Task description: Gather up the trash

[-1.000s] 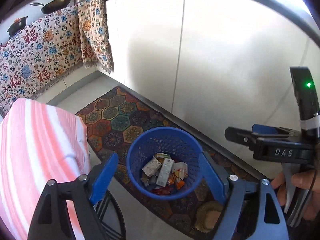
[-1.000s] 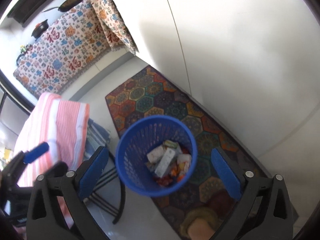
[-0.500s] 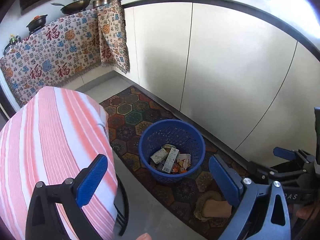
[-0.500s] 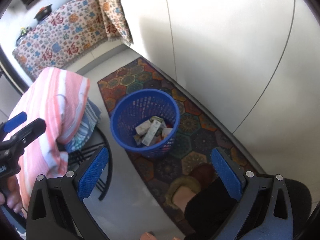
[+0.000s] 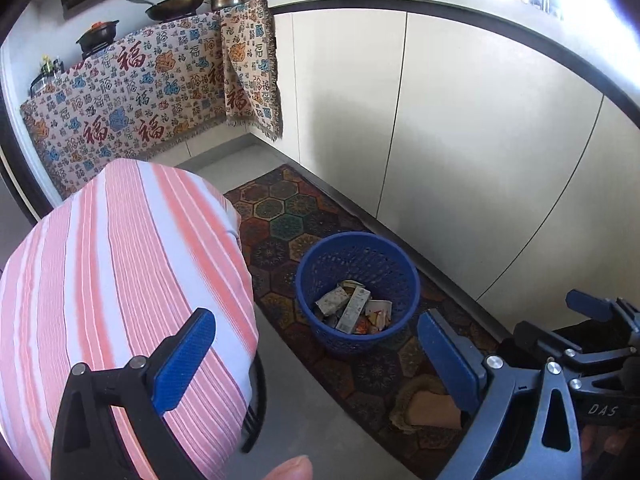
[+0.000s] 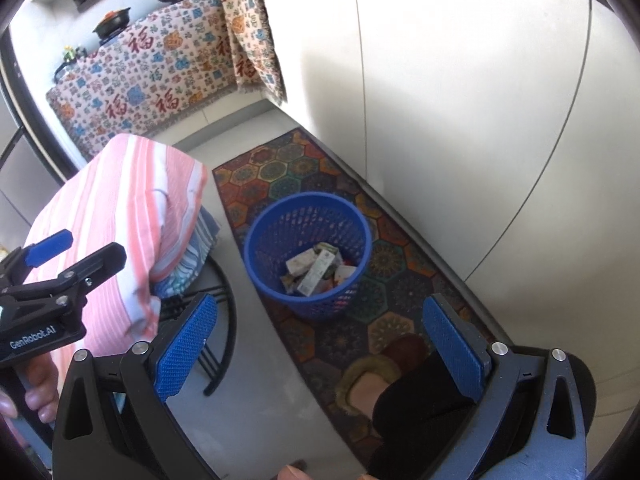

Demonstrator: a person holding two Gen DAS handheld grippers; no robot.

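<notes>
1. Nearest the camera, the left gripper point(image 5: 316, 360) stands with its jaws spread wide and nothing between them. They have just been opening, and the blue pads frame only floor and rug. The right gripper point(image 6: 320, 344) is likewise released and empty.

2. Just beyond the pads, a slippered foot point(image 6: 376, 376) rests on the patterned rug point(image 5: 288, 224), and the striped cloth point(image 5: 120, 280) covers a stool or small table at the left. Keep both tools clear of these when reaching again.

3. Further out stands the blue basket point(image 5: 360, 248), upright on the rug near the cabinet fronts point(image 5: 460, 140). The trash point(image 5: 352, 308) — cartons and wrappers — lies in a loose heap at its bottom, well below the rim.

4. As a judgement, this looks like the end of a drop, with both hands clear of the basket. To do the step well, hold the jaws open and look over the floor for any piece left out. None shows on the rug or tiles here, though the fisheye edges are too dark to be sure.

5. Farthest off, pans point(image 5: 172, 2) sit on the cloth-draped counter — nothing there to collect.
</notes>
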